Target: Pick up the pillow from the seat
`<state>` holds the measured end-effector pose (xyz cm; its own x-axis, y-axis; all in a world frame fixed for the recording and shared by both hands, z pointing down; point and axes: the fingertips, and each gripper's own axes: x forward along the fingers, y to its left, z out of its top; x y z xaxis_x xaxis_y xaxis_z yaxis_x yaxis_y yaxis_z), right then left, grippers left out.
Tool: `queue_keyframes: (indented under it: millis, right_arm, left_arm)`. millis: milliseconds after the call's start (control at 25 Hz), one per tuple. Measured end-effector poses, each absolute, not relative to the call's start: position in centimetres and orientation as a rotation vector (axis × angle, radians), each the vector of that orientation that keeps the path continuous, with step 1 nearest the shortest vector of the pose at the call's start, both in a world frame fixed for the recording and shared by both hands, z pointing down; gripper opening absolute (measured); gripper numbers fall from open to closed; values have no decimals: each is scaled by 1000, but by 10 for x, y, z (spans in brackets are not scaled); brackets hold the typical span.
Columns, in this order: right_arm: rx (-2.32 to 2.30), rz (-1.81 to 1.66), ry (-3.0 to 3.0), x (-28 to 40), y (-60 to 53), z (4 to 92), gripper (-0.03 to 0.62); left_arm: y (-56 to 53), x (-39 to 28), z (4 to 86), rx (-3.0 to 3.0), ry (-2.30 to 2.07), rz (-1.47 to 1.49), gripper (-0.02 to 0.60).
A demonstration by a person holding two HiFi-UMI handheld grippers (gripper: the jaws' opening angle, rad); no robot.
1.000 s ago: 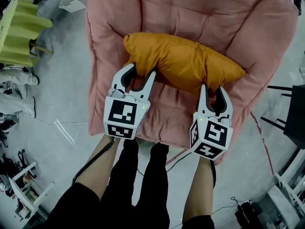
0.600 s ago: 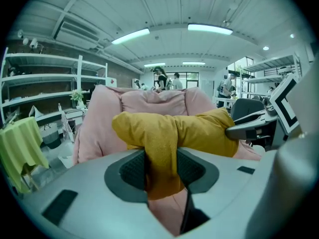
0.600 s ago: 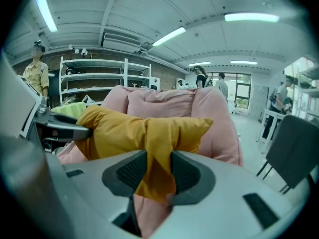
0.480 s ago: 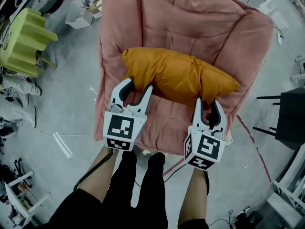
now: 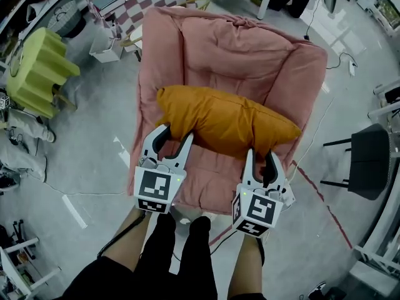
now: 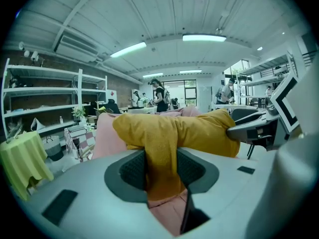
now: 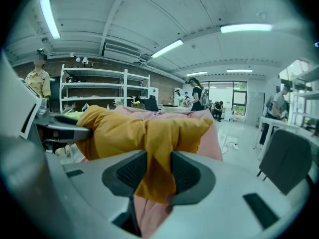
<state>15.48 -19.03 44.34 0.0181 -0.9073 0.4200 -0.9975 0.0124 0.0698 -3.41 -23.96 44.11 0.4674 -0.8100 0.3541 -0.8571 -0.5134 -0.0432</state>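
Head view: orange pillow (image 5: 225, 120) held by its two near corners, hanging over the pink seat (image 5: 250, 55).
Left gripper (image 5: 176, 134) and right gripper (image 5: 260, 158) each closed narrow on a fold of pillow fabric, with cloth pressed between the pads. Step in hand, by appearance: the lift, with the pillow seemingly off the cushion. Next move calls for firm, level grips to carry it clear of the chair's arms.
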Motion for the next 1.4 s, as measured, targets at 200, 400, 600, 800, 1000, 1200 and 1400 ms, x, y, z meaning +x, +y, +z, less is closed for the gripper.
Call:
queue_keyframes:
  millis: [200,400,600,800,1000,1200,1400]
  right_arm:
    - [1969,322,-1959,152,-184,414,170]
    - [1988,287,-1966,150,-175,384,170]
    - [2007,248,-1983,146,-168,353,170]
    - [2016,229,-1999,142,-157,322,170]
    - [2036,186,-2014,137,-151,289,169]
    - [2054,144,-2028,136,-142,260,169]
    - [2078,116,-2036,135,-130,230,166]
  left_arm:
    - [-235,-37,413,2584,-1490,477,170]
    - [-227,-39,385,2607,-1505,457,170]
    - [-217,-44,353,2623,-1531,415,170]
    - [-206,-47,320,2648,-1553,408,170]
    - [-200,-52,286,2678,-1573,374,170]
    - [-192,-53,256,2705,-1591,329,170]
    - [-181,-53,226,2745,-1609,318,170]
